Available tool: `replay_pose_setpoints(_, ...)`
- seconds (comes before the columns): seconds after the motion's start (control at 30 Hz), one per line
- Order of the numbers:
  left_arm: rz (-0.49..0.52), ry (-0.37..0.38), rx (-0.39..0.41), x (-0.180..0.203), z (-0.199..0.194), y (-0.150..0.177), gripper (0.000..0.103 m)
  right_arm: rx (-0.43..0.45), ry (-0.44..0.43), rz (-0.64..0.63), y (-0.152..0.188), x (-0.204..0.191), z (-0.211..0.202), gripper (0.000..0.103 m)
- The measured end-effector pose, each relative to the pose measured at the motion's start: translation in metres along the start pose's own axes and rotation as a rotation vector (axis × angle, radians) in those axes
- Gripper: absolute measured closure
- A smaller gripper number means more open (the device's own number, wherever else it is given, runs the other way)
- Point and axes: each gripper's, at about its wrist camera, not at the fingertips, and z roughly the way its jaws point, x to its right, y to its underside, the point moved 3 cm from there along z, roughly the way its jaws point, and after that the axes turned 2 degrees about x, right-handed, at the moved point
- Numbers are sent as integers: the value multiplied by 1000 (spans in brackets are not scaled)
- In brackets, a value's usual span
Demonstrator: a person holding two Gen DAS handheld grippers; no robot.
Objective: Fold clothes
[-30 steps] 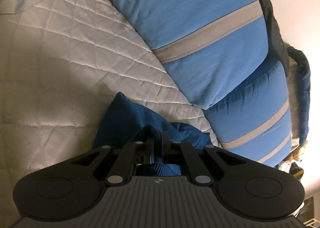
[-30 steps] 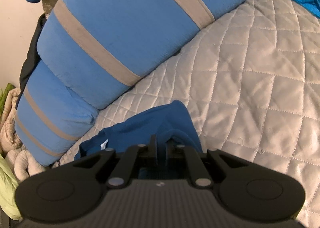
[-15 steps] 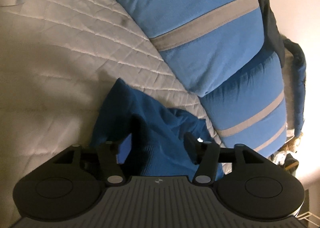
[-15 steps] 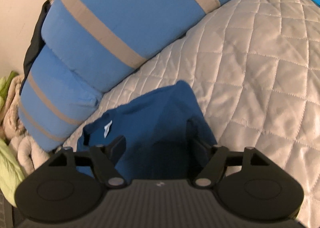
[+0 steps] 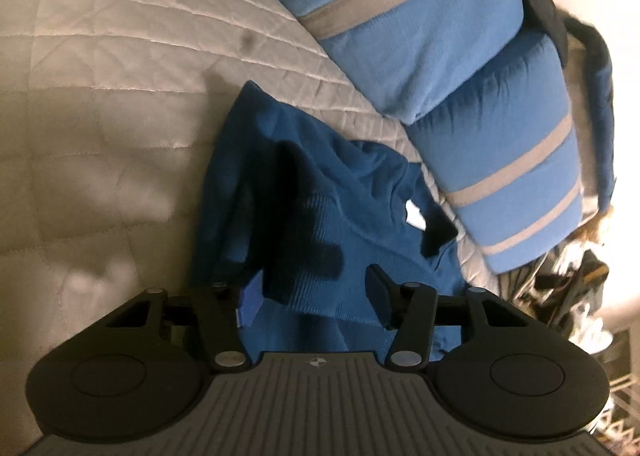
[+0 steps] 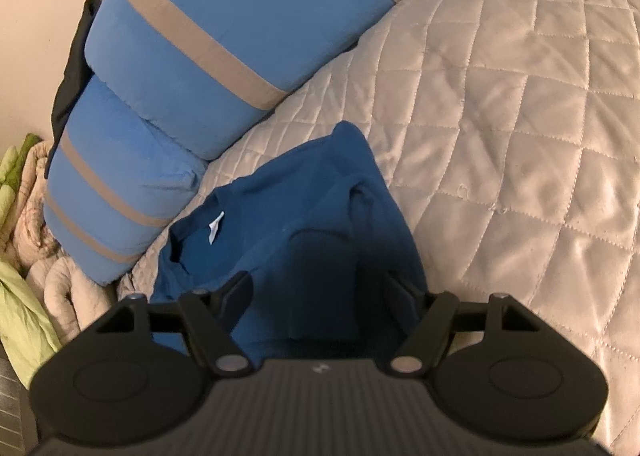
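The left gripper [image 5: 314,298] and right gripper [image 6: 318,296] are being narrowed while parted, nothing pinched, over the dark blue shirt [image 6: 304,232] at lower centre, on the quilted bedspread [image 6: 500,136]. A loose top layer is likely being left there, so it could be snagged and the fold undone.

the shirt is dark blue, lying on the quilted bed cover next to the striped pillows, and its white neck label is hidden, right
Not quite. The shirt is dark blue and lies on the quilted bed cover next to the striped pillows, but its white neck label is not hidden: it shows plainly inside the collar in the right wrist view, and in the left wrist view too.
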Motion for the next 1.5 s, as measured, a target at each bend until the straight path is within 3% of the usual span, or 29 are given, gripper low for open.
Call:
replay_pose_setpoints(0.07,31,-19,-25,2,3,3,62,-3,12,-2,1,0,1,31)
replay_pose_setpoints(0.13,52,-32,-46,4,5,6,79,-10,24,-7,2,1,0,35)
replay_pose_setpoints(0.17,59,-35,-54,5,5,7,82,-14,29,-11,3,1,-1,36)
replay_pose_setpoints(0.23,64,-28,-52,6,4,7,95,-23,41,-11,4,2,-2,52)
replay_pose_setpoints(0.27,59,-19,-44,7,2,6,96,-28,52,-11,5,2,-2,57)
replay_pose_setpoints(0.33,48,3,-24,8,-2,3,97,-44,55,0,5,2,-4,86)
replay_pose_setpoints(0.57,-19,114,116,23,-20,-26,98,4,-52,49,-11,-13,-11,93)
replay_pose_setpoints(0.8,-81,134,192,31,-5,-52,98,103,-173,179,-41,-15,7,93)
replay_pose_setpoints(0.97,-189,150,249,22,12,-66,98,172,-212,255,-60,-11,30,93)
replay_pose_setpoints(1.07,-297,172,318,12,18,-73,96,240,-241,329,-69,-4,44,87)
replay_pose_setpoints(1.1,-325,176,337,10,18,-74,87,261,-241,347,-70,-3,47,83)
replay_pose_setpoints(1.13,-336,179,351,8,18,-75,69,275,-235,354,-70,-3,49,73)
replay_pose_setpoints(1.17,-333,180,359,8,16,-76,60,291,-236,341,-69,-5,50,64)
replay_pose_setpoints(1.2,-317,169,364,8,14,-75,47,317,-231,312,-69,-9,48,40)
replay_pose_setpoints(1.23,-296,153,370,9,11,-74,43,333,-221,282,-70,-12,46,23)
replay_pose_setpoints(1.3,-241,113,369,11,6,-71,38,329,-197,227,-71,-17,42,16)
replay_pose_setpoints(1.5,-2,-45,314,26,-3,-57,37,279,-51,38,-65,-34,32,11)
